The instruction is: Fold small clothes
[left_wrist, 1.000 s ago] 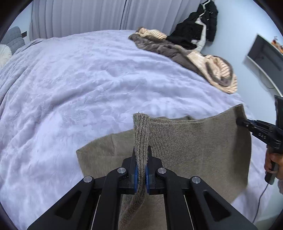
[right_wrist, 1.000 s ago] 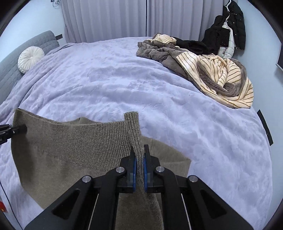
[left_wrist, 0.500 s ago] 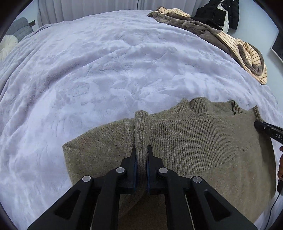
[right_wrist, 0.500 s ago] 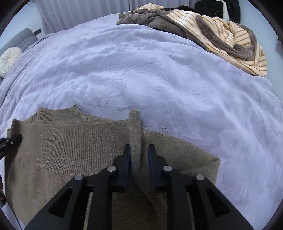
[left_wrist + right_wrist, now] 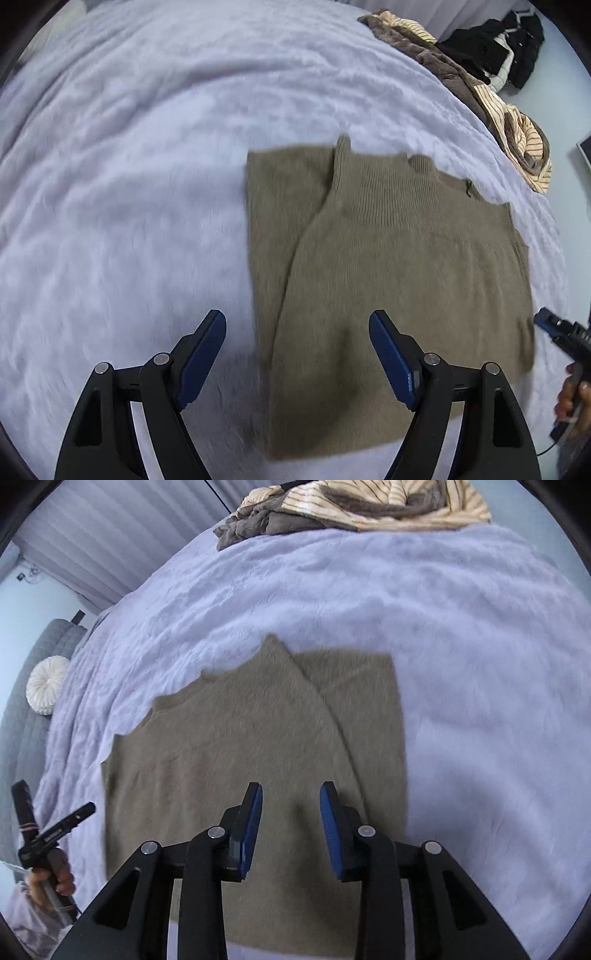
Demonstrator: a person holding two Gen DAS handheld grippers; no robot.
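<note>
An olive-brown knit sweater [image 5: 388,266] lies folded flat on the lavender bedspread [image 5: 129,184], its ribbed hem laid up near the collar. It also shows in the right wrist view [image 5: 236,746]. My left gripper [image 5: 297,325] is wide open and empty above the sweater's near left edge. My right gripper [image 5: 291,794] is open and empty above the sweater's near right part. Each gripper shows at the edge of the other's view: the right one [image 5: 554,326] and the left one [image 5: 55,830].
A heap of brown and striped cream clothes [image 5: 509,125] lies at the bed's far right edge, and also shows in the right wrist view [image 5: 362,506]. Dark jackets [image 5: 509,48] hang on the wall. A round white cushion [image 5: 48,683] rests against the grey headboard [image 5: 22,716].
Both grippers have opened and let go of the sweater's hem, then pulled back and up. The sweater now lies flat on the bed, folded over.
</note>
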